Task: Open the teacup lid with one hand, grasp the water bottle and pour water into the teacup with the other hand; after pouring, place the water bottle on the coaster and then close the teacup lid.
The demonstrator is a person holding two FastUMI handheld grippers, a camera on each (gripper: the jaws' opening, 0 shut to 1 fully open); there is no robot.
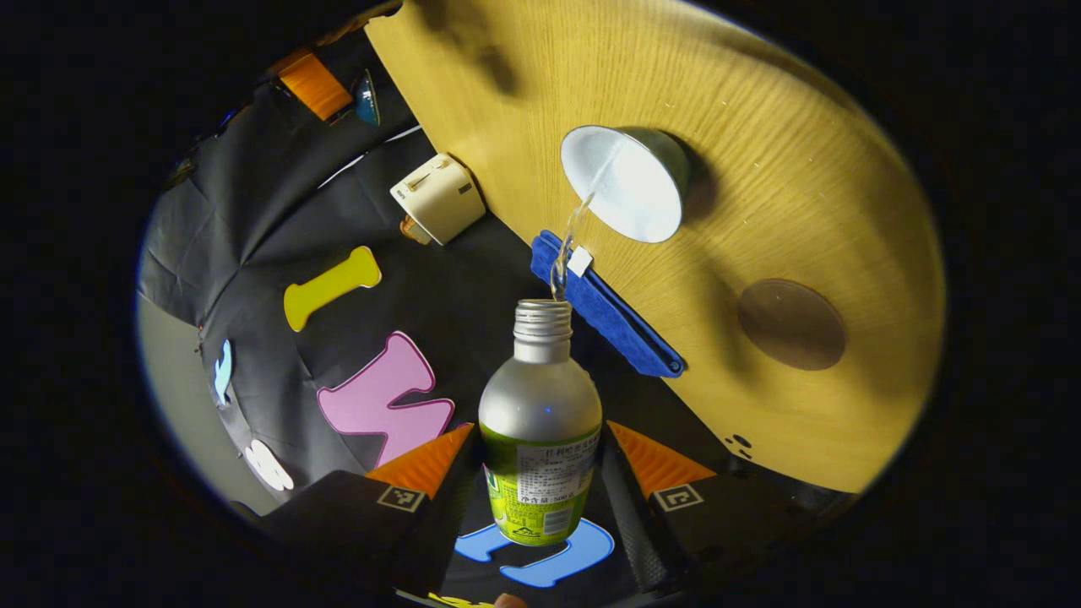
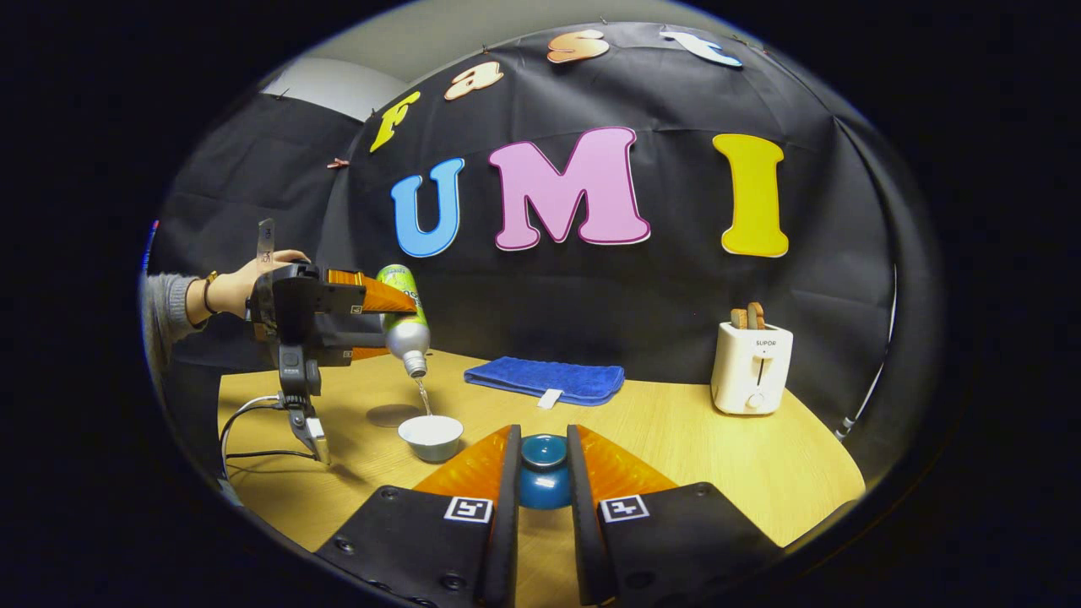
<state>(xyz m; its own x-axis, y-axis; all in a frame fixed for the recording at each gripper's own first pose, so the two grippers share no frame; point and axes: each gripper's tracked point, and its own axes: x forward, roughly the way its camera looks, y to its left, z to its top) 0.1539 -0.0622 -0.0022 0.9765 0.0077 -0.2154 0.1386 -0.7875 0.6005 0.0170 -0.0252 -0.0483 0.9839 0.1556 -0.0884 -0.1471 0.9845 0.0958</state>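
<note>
My left gripper (image 1: pixel 540 441) is shut on the water bottle (image 1: pixel 540 422), a silvery bottle with a green label and no cap. The bottle is tipped and a thin stream of water (image 1: pixel 570 232) runs from its mouth into the open white teacup (image 1: pixel 629 181). A round brown coaster (image 1: pixel 791 324) lies beside the cup. In the right gripper view the left gripper (image 2: pixel 399 328), held by a hand, tilts the bottle (image 2: pixel 405 325) above the teacup (image 2: pixel 431 437), with the coaster (image 2: pixel 393 415) just behind. My right gripper (image 2: pixel 543 439) is shut on the blue teacup lid (image 2: pixel 543 473), above the table.
A folded blue towel (image 2: pixel 545 377) lies at the back of the wooden table (image 2: pixel 718 456), and a white toaster (image 2: pixel 752 365) stands at the back right. A cable (image 2: pixel 253 422) trails from the left gripper over the table's left edge.
</note>
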